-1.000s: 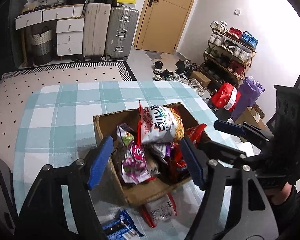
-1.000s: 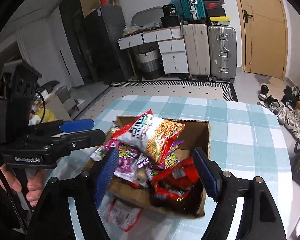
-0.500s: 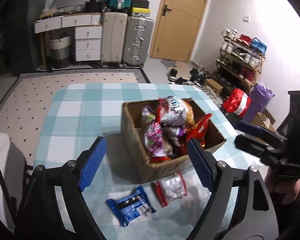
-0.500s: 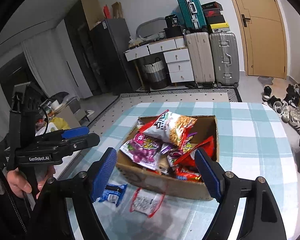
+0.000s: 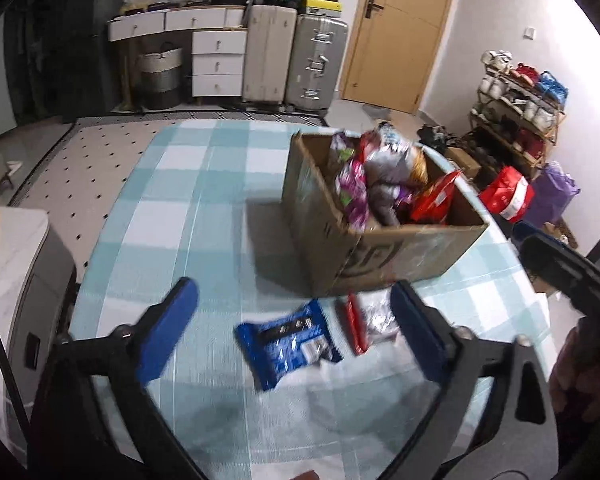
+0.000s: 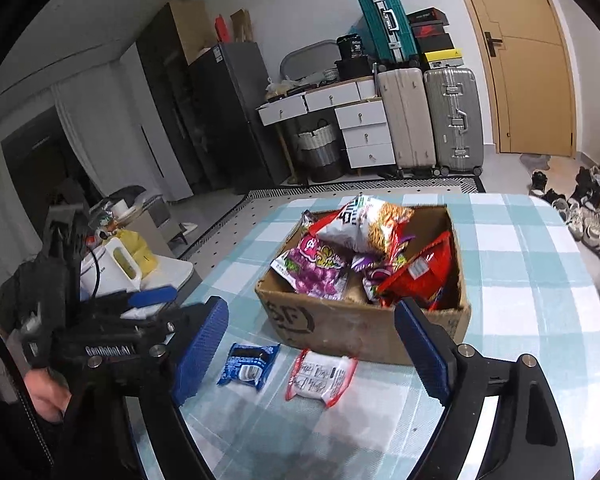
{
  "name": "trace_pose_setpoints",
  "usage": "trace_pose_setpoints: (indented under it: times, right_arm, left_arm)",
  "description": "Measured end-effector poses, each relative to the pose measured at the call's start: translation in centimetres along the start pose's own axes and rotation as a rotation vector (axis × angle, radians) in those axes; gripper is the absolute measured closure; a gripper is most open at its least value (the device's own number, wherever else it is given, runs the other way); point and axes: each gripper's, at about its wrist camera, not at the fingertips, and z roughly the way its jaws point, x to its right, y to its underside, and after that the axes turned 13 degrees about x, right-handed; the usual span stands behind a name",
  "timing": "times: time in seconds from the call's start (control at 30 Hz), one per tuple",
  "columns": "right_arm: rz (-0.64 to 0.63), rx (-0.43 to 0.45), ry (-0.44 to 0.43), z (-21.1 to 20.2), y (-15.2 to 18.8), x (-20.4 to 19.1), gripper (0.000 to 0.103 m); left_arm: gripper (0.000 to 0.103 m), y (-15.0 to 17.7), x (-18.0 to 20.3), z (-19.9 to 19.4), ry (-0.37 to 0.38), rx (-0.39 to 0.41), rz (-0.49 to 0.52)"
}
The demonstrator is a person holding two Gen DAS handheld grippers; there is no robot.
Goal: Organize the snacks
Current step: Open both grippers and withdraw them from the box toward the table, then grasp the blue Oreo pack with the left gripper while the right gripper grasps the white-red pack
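Observation:
A cardboard box (image 5: 384, 252) (image 6: 340, 330) full of snack bags stands on the checked table. A noodle-snack bag (image 6: 366, 226) lies on top of the pile, with a purple grape bag (image 6: 318, 270) and a red bag (image 6: 418, 272) beneath it. In front of the box lie a blue packet (image 5: 288, 344) (image 6: 248, 366) and a red-edged clear packet (image 5: 370, 320) (image 6: 322, 374). My left gripper (image 5: 292, 288) (image 6: 168, 306) hovers over the blue packet, its jaws opening and nothing gripped. My right gripper (image 6: 312, 306) (image 5: 560, 268) faces the box front above the clear packet, its jaws opening, empty.
The teal checked tablecloth (image 5: 204, 200) stretches out to the left of the box. A white side cabinet (image 6: 172, 270) with a kettle stands left of the table. Suitcases (image 6: 428, 120), drawers and a door are at the back. A shoe rack (image 5: 516, 100) and bags sit to the right.
Both grippers have drawn back from the box and their jaws have widened. The blue packet and the red-edged packet now lie in full view before the box.

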Motion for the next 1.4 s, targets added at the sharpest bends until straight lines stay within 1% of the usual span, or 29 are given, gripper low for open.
trace_pose_setpoints:
  times: [0.1,0.27,0.43,0.57,0.77,0.9,1.07,1.3,1.37,1.4]
  right_arm:
    - [0.021,0.003,-0.008,-0.1,1.1,-0.2,0.015]
    - [0.000,-0.016,-0.006,0.0,2.9,-1.0,0.013]
    - [0.001,-0.064,-0.001,1.0,4.8,-1.2,0.013]
    - [0.003,-0.096,0.010,2.1,5.9,-1.0,0.013]
    - [0.007,-0.150,0.026,4.2,7.2,-0.5,0.013]
    - [0.009,-0.181,0.030,5.6,8.1,-0.4,0.013]
    - [0.021,-0.220,0.031,7.1,9.0,0.0,0.013]
    - [0.010,-0.258,0.043,9.1,10.1,0.0,0.013]
    - [0.000,-0.266,0.049,9.8,10.3,-0.1,0.015]
    - [-0.006,-0.271,0.054,10.1,10.5,-0.1,0.018]
  left_arm:
    - [0.002,1.8,0.0,-0.3,-0.020,0.000,-0.013]
    - [0.001,3.7,-0.8,0.2,-0.061,-0.009,-0.045]
    - [0.001,5.0,-1.1,1.3,-0.065,-0.041,-0.045]
    - [0.001,5.5,-1.2,1.9,-0.075,-0.042,-0.040]
    - [0.001,6.2,-2.3,2.7,-0.088,-0.059,-0.072]
    - [0.001,6.8,-3.3,3.6,-0.119,-0.078,-0.085]
    - [0.001,7.1,-4.2,4.3,-0.121,-0.090,-0.099]
    - [0.001,7.7,-4.8,4.7,-0.105,-0.103,-0.122]
    - [0.001,7.9,-5.0,4.9,-0.102,-0.109,-0.125]
    - [0.001,8.0,-5.1,4.9,-0.102,-0.112,-0.128]
